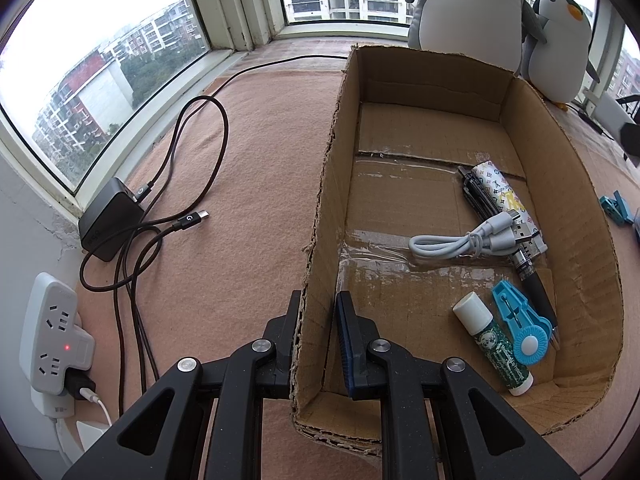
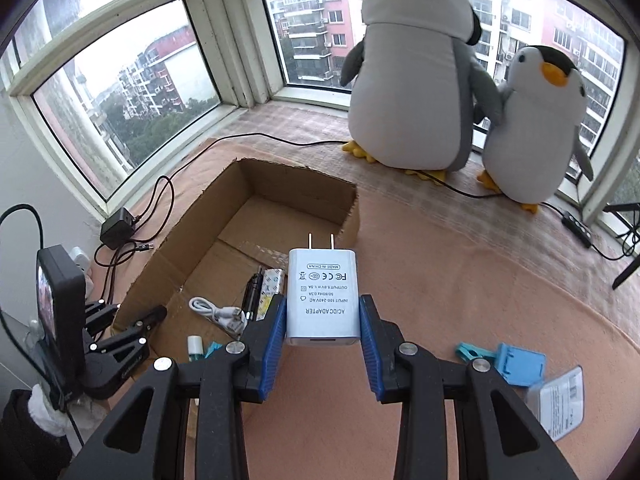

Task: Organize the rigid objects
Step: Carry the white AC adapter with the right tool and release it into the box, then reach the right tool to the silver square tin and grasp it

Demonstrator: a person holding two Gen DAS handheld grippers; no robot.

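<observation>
A: Left wrist view first. The left gripper [image 1: 318, 320] is clamped on the near left wall of the cardboard box [image 1: 320, 208], one finger outside and one inside. What worries you?

B: That wall is torn and soft along its top edge. If the hand pulls, I judge the cardboard could buckle or the box could slide on the pink blanket [image 1: 248, 184]. Inside, the glue stick [image 1: 494, 346], blue tool [image 1: 520, 320], pen [image 1: 536, 280], white cable [image 1: 448, 246] and patterned tube [image 1: 506, 200] crowd the right wall; the left half of the floor and the far end are bare.

A: And outside the box?

B: The black charger [image 1: 110, 226] and its cord loops lie well to the left, near the window-side edge of the blanket.

A: Right wrist view.

B: The right gripper [image 2: 322, 320] pinches the white adapter [image 2: 322, 292] by its sides, prongs pointing away, held above the blanket just right of the box's right wall. The hold is low on the body, so a knock on that rim could twist it loose. The blue clip [image 2: 516, 364] and clear packet [image 2: 560, 404] lie at the near right.
</observation>
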